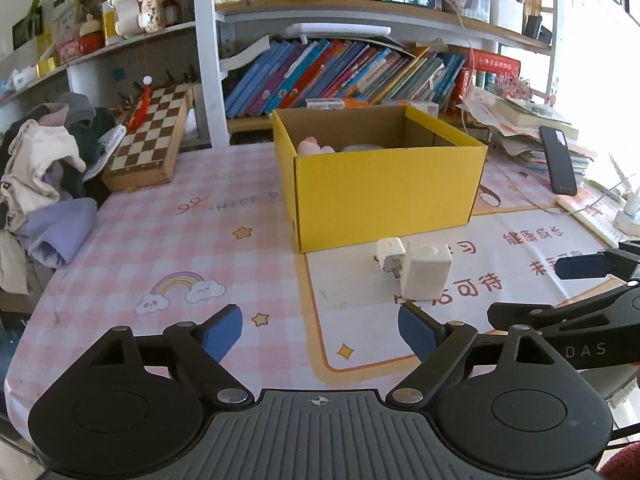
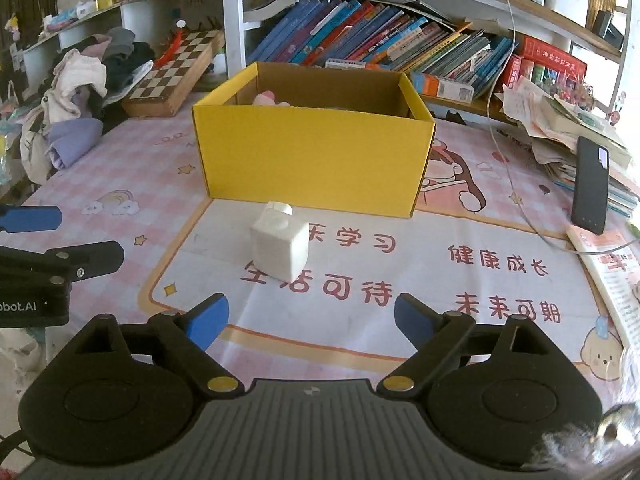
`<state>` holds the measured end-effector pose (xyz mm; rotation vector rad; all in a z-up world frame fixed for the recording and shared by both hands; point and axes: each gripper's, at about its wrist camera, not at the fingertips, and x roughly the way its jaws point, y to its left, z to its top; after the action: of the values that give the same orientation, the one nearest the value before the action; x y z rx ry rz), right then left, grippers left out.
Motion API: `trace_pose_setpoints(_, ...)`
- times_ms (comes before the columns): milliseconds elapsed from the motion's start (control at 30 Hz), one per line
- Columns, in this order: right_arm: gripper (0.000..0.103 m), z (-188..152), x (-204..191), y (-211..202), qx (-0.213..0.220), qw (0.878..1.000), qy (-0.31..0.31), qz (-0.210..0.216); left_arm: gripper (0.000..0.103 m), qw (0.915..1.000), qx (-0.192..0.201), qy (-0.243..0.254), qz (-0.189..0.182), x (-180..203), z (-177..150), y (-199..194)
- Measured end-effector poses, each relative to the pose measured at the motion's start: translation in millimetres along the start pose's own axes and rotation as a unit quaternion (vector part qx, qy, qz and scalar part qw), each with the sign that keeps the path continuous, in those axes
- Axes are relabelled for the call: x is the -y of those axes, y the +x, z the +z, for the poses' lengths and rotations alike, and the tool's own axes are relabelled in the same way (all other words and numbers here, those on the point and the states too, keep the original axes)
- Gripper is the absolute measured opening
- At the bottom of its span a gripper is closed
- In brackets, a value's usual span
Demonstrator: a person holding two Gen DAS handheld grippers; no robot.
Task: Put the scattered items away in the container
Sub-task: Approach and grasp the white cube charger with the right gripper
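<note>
A yellow cardboard box (image 1: 384, 196) (image 2: 312, 160) stands open on the table, with a pink soft toy (image 1: 314, 146) (image 2: 266, 99) showing inside. In front of it stands a white block-shaped bottle (image 1: 426, 272) (image 2: 281, 248); a white plug adapter (image 1: 390, 255) (image 2: 280, 208) lies just behind it. My left gripper (image 1: 320, 332) is open, low over the table, with the bottle ahead and to its right. My right gripper (image 2: 310, 322) is open too, with the bottle just ahead between its fingers' line. Nothing is held.
A pile of clothes (image 1: 44, 176) and a chessboard case (image 1: 150, 140) sit at the left. Stacked papers and a black phone (image 1: 558, 166) (image 2: 591, 186) stand at the right, with a white cable (image 2: 516, 184) trailing across the mat. Bookshelves (image 1: 340, 76) run behind the box.
</note>
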<state>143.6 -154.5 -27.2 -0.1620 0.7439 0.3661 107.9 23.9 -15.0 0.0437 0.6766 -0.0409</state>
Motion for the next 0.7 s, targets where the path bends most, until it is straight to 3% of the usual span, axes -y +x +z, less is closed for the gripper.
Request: trace_pose_setpoints(700, 0.097, 3, 1, 25, -0.035, 0.999, -0.002, -0.006, 0.091, 0.9998, -0.021, 0.002, -0.007, -4, 3, 19)
